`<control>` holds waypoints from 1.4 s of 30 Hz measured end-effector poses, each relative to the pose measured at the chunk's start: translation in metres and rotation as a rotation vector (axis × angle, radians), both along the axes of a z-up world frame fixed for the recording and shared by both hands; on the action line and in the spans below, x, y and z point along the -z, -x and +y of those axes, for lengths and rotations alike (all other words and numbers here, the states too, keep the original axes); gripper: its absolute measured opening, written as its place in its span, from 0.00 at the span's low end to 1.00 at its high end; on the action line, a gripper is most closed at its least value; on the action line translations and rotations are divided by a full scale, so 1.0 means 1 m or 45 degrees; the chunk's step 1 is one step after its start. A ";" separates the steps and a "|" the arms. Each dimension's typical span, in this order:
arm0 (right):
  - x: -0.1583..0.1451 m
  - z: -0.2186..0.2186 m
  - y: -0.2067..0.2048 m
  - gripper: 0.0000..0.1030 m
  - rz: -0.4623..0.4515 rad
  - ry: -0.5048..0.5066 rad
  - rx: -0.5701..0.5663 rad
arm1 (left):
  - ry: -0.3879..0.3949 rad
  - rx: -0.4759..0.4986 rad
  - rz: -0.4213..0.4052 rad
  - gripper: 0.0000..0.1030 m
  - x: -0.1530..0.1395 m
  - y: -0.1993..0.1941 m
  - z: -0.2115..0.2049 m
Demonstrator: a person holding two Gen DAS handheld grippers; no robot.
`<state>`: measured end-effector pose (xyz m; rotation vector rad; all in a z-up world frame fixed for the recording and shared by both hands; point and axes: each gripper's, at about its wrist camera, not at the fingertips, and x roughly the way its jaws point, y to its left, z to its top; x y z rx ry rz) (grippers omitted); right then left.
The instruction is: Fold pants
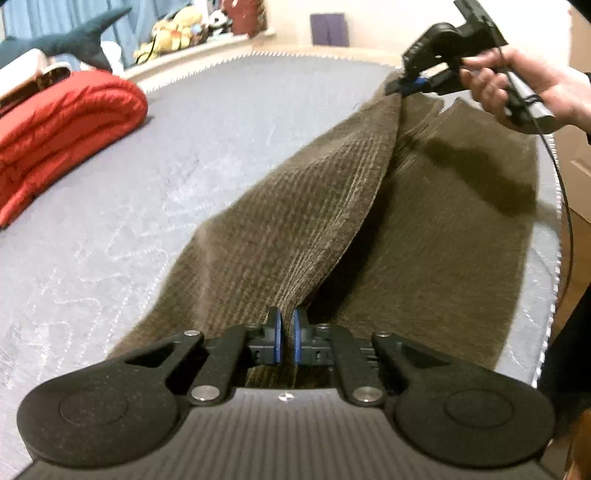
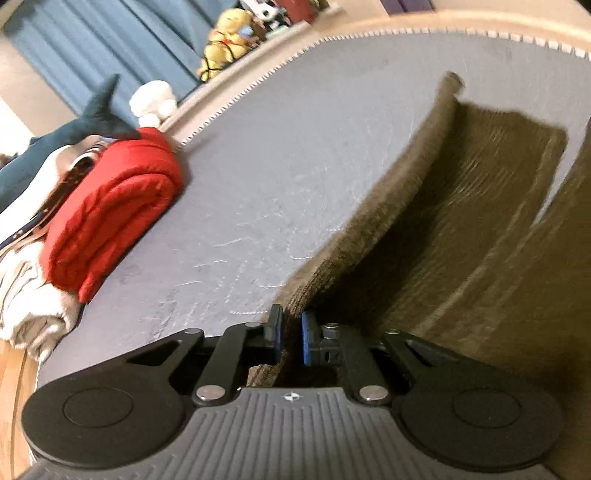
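Note:
Brown ribbed pants (image 1: 424,229) lie on a grey mattress (image 1: 147,206), with one long edge lifted off it as a taut fold. My left gripper (image 1: 287,334) is shut on the near end of that fold, the cloth pinched between its blue pads. At the far end my right gripper (image 1: 408,86), held in a hand (image 1: 524,85), is shut on the other end of the fold. In the right wrist view the right gripper (image 2: 291,336) pinches the pants (image 2: 443,236), whose lifted edge curves away above the mattress (image 2: 280,177).
A folded red blanket (image 1: 62,136) lies at the left of the mattress, beside a dark shark plush (image 1: 74,40) and pale bedding (image 2: 29,302). Stuffed toys (image 1: 177,33) sit on a ledge behind. The mattress edge (image 1: 546,295) runs down the right side.

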<state>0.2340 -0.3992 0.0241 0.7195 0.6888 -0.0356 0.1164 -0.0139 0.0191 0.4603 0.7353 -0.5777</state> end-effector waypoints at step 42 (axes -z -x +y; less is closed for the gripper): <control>0.037 -0.120 0.049 0.11 0.157 -0.163 0.352 | -0.192 0.229 -0.098 0.08 0.037 0.010 -0.012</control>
